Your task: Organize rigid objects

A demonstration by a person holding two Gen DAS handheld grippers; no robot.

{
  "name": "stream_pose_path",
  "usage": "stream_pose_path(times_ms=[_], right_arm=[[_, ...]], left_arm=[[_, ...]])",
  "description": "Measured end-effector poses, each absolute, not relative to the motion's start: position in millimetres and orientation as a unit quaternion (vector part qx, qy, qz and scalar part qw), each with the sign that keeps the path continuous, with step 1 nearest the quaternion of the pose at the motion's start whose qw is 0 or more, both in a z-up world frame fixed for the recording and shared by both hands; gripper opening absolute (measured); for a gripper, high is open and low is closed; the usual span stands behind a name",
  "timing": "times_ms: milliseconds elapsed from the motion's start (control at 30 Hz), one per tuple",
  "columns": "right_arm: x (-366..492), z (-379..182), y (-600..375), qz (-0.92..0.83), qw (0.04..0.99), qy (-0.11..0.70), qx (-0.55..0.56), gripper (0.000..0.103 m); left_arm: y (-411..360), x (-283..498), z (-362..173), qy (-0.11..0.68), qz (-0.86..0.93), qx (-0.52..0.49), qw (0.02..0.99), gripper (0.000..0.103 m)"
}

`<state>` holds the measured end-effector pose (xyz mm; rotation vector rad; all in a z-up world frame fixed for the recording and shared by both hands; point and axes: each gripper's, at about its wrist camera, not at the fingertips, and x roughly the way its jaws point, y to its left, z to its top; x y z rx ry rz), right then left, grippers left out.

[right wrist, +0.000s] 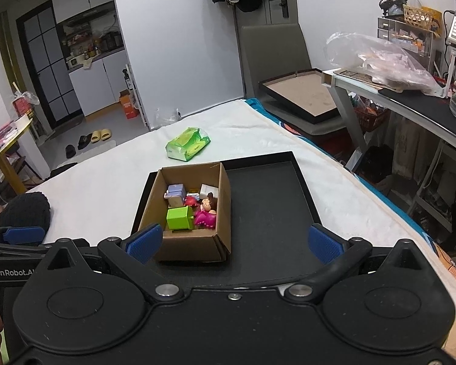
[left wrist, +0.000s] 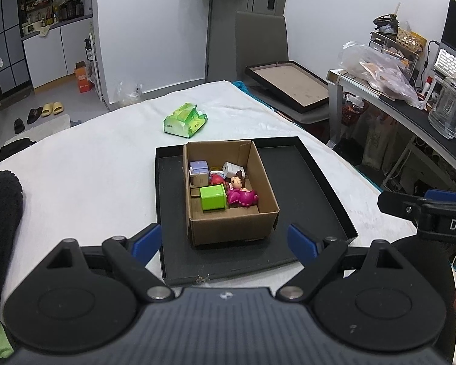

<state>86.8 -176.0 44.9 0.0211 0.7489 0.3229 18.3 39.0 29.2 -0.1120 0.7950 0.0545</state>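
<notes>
A brown cardboard box [left wrist: 260,182] [right wrist: 222,213] sits in the left part of a shallow black tray [left wrist: 313,188] [right wrist: 267,213] on a white-covered table. Inside the box lie a green cube [left wrist: 212,196] [right wrist: 179,217], a doll in a pink dress [left wrist: 241,191] [right wrist: 206,214], a pale purple block [left wrist: 197,167] [right wrist: 176,190], a white block [left wrist: 231,168] [right wrist: 208,191] and a small red toy [left wrist: 217,179]. My left gripper [left wrist: 225,241] is open and empty, just short of the box. My right gripper [right wrist: 234,243] is open and empty, over the tray's near edge.
A green tissue pack [left wrist: 185,120] [right wrist: 188,144] lies on the table [left wrist: 91,158] beyond the tray. A black cloth [left wrist: 0,213] [right wrist: 27,210] lies at the left. A chair with a picture frame [left wrist: 288,85] and a cluttered desk [left wrist: 410,103] stand to the right.
</notes>
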Motion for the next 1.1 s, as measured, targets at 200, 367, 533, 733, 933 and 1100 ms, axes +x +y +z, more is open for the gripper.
stream_pose_path(times_ms=[200,367,533,733,933,1100], right_arm=[[78.8,48.1,-173.1,0.161,0.918,0.363,0.001,0.103],[69.9,51.9,-169.5,0.168,0.919,0.357,-0.006,0.103],[64.2,53.6,-171.8,0.168,0.921,0.352,-0.005,0.103],[59.4,53.9,-173.3,0.171,0.921,0.351,-0.005,0.103],[56.8,53.9,-172.5,0.172,0.921,0.350,-0.007,0.103],[54.8,53.3,-173.5,0.172,0.921,0.349,-0.005,0.103]], left_arm=[[36.9,10.7,33.1,0.381,0.024,-0.052,0.923,0.089],[35.3,6.6,33.2,0.380,0.022,-0.054,0.923,0.089],[32.2,1.2,33.5,0.378,0.023,-0.049,0.924,0.089],[32.0,-3.4,32.7,0.376,0.024,-0.055,0.925,0.089],[30.9,-7.2,32.8,0.374,0.025,-0.054,0.926,0.089],[29.0,-10.0,33.9,0.372,0.025,-0.054,0.926,0.089]])
